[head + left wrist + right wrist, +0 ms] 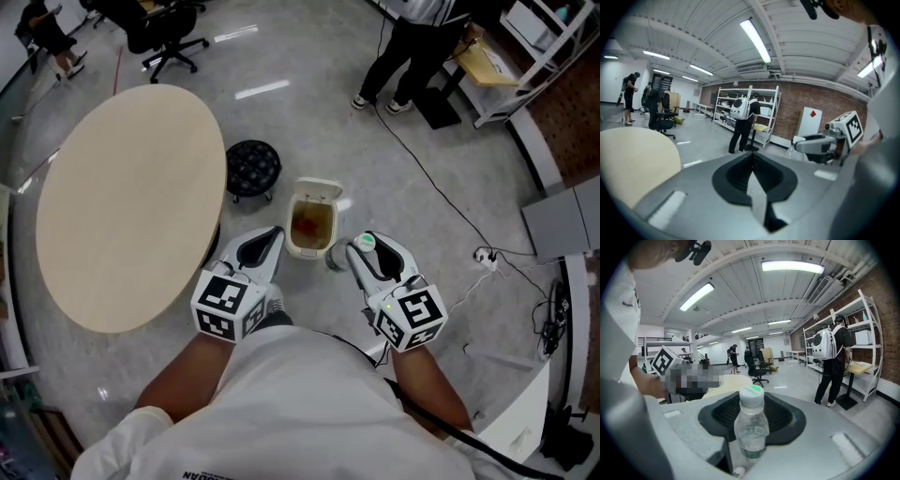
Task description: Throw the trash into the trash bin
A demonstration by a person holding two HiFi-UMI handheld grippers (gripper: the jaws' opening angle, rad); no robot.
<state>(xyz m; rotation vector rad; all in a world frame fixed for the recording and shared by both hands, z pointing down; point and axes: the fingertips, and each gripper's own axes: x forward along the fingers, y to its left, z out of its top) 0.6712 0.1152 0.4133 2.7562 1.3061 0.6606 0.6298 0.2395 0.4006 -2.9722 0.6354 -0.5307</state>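
Bottle point(751, 427): a small, clear plastic one with a white-and-green cap. It looks nearly empty, so I judge it light, thin-walled and apt to dent or slip if squeezed hard. The body below the shoulder is the sound place to hold it, and the right gripper point(360, 247) has it there, its jaws pinching the bottle upright between them, cap up. That hand is held out low in front of the person, its gripper tipped slightly down, just to the right of the bin point(292, 225), which stands on the floor with its lid open. The left gripper point(272, 236) is level with it beside the bin's other side, jaws pressed together with nothing visible between them.
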